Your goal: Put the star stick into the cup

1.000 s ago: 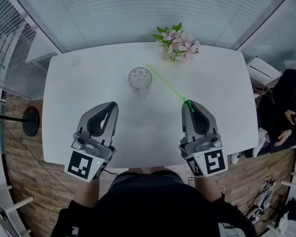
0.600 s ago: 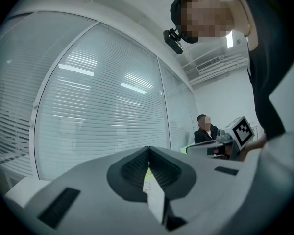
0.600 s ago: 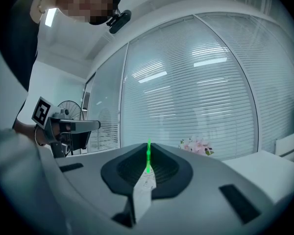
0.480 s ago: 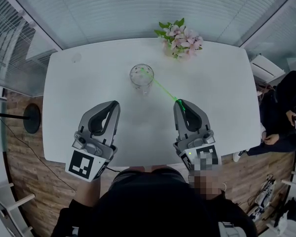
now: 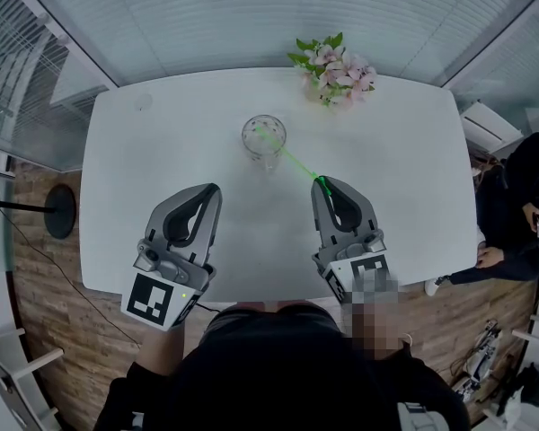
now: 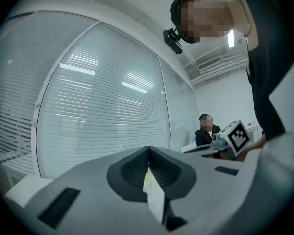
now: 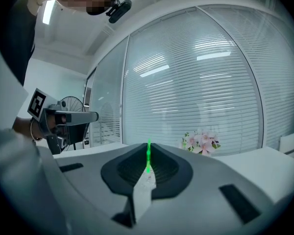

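Note:
A clear glass cup (image 5: 263, 138) stands upright on the white table (image 5: 153, 178), toward the back middle. The thin green star stick (image 5: 292, 158) runs from my right gripper (image 5: 322, 185) up and left to the cup's mouth. Its far end lies over the rim; I cannot tell how deep it sits inside. The right gripper is shut on the stick's near end, and in the right gripper view the stick (image 7: 148, 156) rises from between the closed jaws. My left gripper (image 5: 214, 189) hovers left of the cup's line, shut and empty; its jaws (image 6: 148, 150) meet.
A bunch of pink flowers (image 5: 337, 68) lies at the table's back edge, right of the cup. A person in dark clothes (image 5: 521, 196) sits beyond the table's right end. A fan base (image 5: 58, 212) stands on the wooden floor at the left.
The right gripper has moved left and toward the cup with the stick. The stick's far end has swung from beside the cup to over its mouth. The left gripper has stayed put.

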Tool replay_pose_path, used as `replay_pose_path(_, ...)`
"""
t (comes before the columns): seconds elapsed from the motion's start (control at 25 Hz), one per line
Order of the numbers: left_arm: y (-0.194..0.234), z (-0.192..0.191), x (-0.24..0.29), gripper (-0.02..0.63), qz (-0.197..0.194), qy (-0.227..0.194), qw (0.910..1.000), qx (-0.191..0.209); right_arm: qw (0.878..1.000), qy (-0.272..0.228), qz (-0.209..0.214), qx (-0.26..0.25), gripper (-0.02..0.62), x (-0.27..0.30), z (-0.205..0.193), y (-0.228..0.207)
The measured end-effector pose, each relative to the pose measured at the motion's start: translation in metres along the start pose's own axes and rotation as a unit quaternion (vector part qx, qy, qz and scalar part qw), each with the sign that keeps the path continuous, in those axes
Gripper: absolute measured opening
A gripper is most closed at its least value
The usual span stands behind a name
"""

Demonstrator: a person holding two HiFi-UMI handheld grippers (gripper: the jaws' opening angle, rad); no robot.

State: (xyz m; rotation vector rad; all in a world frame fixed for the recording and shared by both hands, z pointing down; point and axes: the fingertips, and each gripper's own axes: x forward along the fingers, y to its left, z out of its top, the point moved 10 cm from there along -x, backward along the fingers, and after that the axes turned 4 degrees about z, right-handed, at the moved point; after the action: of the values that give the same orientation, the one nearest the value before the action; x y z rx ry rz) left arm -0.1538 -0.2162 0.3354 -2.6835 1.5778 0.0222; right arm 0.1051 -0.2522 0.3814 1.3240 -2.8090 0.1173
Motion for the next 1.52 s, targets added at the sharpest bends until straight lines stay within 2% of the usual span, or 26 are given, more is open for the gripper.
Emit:
replay_pose_path(0.68,0.007,0.003,-0.004,0.014,0.007,0.002,1.0,0.003,0.999,0.035,0.01,0.007,0.021,0.021,-0.003,0.001)
replay_pose_path(1.52,0.014,0.008,-0.003,0.014,0.008,0.0,0.9999,0.01,0.999,0.042,0.004,0.005,0.021,0.041,-0.013,-0.004)
